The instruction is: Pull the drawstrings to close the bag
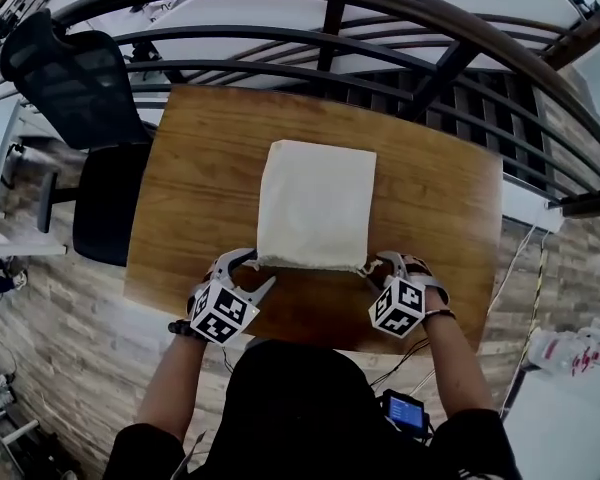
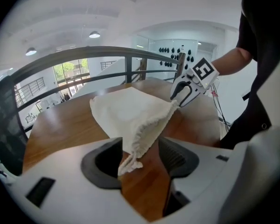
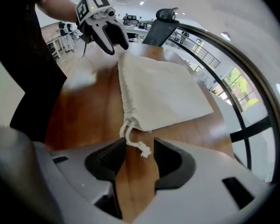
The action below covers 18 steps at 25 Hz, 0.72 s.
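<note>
From above, the bag (image 1: 315,203) lies on the tabletop (image 1: 195,198), its puckered edge running from the left gripper (image 1: 255,271) to the right gripper (image 1: 385,266). Left gripper view: the left string (image 2: 129,161) sits between open jaws, not pinched. Right gripper view: the knotted right string (image 3: 135,143) sits between open jaws too.

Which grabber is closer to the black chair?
Left. The left gripper is at the bag's near corner, on the side of the table where the chair stands. The right gripper is at the bag's other near corner, farther from the chair.
</note>
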### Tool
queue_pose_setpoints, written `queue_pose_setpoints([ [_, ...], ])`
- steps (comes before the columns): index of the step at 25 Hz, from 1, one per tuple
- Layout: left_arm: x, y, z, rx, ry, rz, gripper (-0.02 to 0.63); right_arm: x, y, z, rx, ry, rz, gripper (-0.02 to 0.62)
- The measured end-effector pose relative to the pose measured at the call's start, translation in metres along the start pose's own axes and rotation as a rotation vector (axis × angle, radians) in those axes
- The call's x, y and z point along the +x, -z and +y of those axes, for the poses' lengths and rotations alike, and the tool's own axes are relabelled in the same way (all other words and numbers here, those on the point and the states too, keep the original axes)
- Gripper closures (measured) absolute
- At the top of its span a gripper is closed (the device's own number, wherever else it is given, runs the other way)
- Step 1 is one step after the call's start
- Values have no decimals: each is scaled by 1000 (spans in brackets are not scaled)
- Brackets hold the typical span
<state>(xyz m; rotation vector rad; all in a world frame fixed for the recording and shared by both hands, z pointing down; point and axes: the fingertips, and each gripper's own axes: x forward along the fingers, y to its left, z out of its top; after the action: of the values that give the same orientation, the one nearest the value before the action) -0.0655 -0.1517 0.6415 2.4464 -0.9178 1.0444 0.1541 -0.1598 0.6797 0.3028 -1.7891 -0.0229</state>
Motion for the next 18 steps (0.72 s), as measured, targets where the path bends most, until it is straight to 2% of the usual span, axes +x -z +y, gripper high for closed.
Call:
queue_pose_setpoints([
  [4,-6,18,-3,11,6,45,351,9,7,8,-35,-105,39,397],
  [9,-9,42,13,49,-16,120,351,10,6,10,38,-178,59,403],
  [12,-7,47,23,116,-11,165,351,11,4,11,90,-218,47,419],
  [14,1,49,23,165,20,192,353,12,4,10,113,-228,27,419],
  [16,11,51,19,150,71,201,354,13,5,10,125,-229,9,419],
  [18,19,51,20,89,85,183,374,13,5,10,131,-222,1,419],
])
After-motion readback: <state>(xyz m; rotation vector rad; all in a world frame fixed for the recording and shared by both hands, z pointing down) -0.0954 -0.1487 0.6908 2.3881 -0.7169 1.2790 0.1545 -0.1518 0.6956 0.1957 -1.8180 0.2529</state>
